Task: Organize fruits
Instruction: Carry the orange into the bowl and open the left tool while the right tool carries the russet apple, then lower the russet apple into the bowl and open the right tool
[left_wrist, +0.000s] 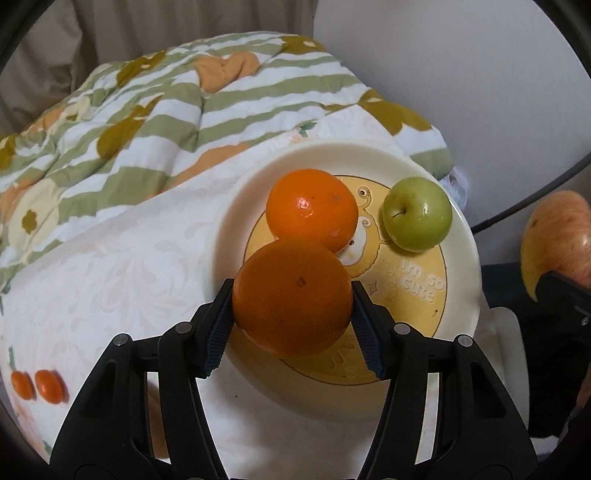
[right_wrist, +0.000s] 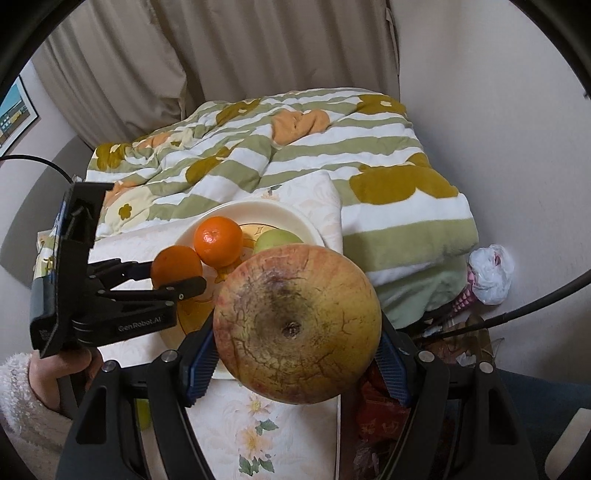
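My left gripper (left_wrist: 292, 314) is shut on an orange (left_wrist: 291, 299), held just over the near part of a cream plate (left_wrist: 369, 155) with a yellow cartoon centre. On that plate lie a second orange (left_wrist: 312, 208) and a green apple (left_wrist: 417, 214). My right gripper (right_wrist: 297, 354) is shut on a large red-yellow apple (right_wrist: 297, 325), hanging above the plate's near right side. In the right wrist view the left gripper (right_wrist: 177, 280) comes in from the left with its orange (right_wrist: 176, 266), beside the plate's orange (right_wrist: 218, 236) and the partly hidden green apple (right_wrist: 277, 238).
The plate (right_wrist: 295, 218) rests on a white floral cloth (right_wrist: 266, 424). A striped green, white and orange quilt (right_wrist: 295, 155) is bunched behind it. Curtains and walls close the back. Bags and clutter (right_wrist: 487, 273) lie on the floor at right. A fleece-sleeved hand (right_wrist: 48, 373) holds the left gripper.
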